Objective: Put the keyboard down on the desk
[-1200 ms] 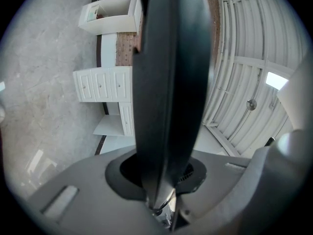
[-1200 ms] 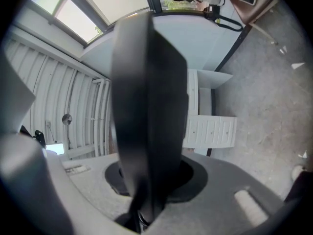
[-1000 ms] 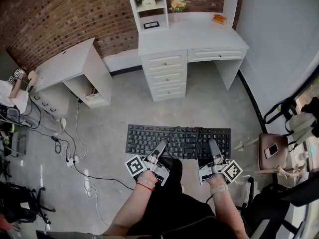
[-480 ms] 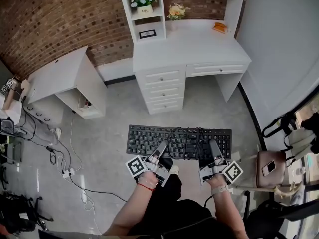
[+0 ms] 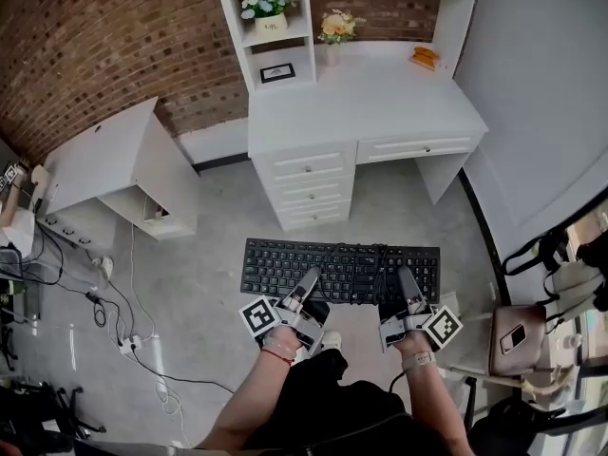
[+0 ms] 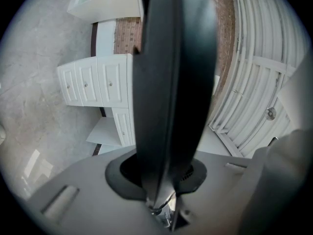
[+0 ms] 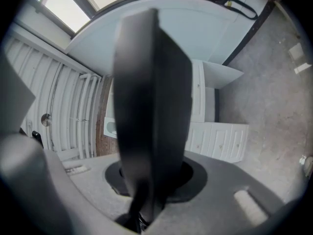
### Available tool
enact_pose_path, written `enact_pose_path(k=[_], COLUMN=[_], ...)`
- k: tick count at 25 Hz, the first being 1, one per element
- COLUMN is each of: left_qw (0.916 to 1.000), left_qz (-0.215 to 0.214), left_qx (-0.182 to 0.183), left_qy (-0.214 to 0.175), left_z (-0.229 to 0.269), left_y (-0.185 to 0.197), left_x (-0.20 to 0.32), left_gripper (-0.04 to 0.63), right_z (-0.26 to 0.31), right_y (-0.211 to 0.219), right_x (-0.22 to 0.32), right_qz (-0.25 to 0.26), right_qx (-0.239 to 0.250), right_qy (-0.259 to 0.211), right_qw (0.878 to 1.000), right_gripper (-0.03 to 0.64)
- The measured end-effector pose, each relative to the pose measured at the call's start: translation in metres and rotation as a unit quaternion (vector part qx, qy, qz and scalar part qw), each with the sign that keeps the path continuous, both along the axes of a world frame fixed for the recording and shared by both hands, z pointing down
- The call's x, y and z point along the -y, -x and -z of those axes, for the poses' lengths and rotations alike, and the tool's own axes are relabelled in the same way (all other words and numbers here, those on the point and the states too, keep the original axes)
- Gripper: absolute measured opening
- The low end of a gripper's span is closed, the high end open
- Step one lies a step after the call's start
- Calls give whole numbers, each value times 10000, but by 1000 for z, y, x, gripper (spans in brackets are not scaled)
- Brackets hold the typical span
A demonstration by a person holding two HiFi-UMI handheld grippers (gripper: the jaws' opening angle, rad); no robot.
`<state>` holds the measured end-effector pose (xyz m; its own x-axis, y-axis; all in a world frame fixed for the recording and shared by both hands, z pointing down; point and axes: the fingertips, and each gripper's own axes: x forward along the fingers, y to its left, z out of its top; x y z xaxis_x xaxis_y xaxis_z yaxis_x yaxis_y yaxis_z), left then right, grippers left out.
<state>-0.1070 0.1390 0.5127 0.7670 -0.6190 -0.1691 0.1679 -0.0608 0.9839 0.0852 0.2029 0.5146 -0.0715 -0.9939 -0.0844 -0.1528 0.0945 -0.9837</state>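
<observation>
Keyboard point(image 5: 340, 270) is reading as matt black plastic; its cable point(image 5: 381, 264) is looking like a black rubbery sheath. Left gripper point(image 5: 307, 281) and right gripper point(image 5: 407, 279) are showing grey matt moulded plastic bodies, with the jaws looking dark and matt. Counter point(image 5: 366, 98) is looking like white painted wood, smooth and satin; side cabinet point(image 5: 122, 160) is showing the same finish. Floor point(image 5: 204, 255) is coming across as grey polished concrete with a faint sheen. Back wall point(image 5: 104, 36) is showing rough red-brown brick. Stool seat point(image 5: 530, 321) is looking like smooth brown leatherette.
</observation>
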Motion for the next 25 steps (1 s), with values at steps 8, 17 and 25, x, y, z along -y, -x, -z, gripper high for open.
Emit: enact_pose_path(k=[8,17,25], left_qw=[10000,9999,9996], left_qz=[-66,-74,157], left_qx=[2,28,123], left_qy=[-28,99,202], left_z=[-4,-11,-24], left_y=[-14,-27,-35], left_x=[51,74,124], left_gripper=[66,66,66], right_z=[-7,-14,-33], right_y=[-14,-26,-36], right_x=[49,72,131], right_qz=[-64,-68,156], right_qx=[-67,42,225], right_qy=[7,95,180], right_qw=[10000,9999,9995], right_gripper=[71,71,71])
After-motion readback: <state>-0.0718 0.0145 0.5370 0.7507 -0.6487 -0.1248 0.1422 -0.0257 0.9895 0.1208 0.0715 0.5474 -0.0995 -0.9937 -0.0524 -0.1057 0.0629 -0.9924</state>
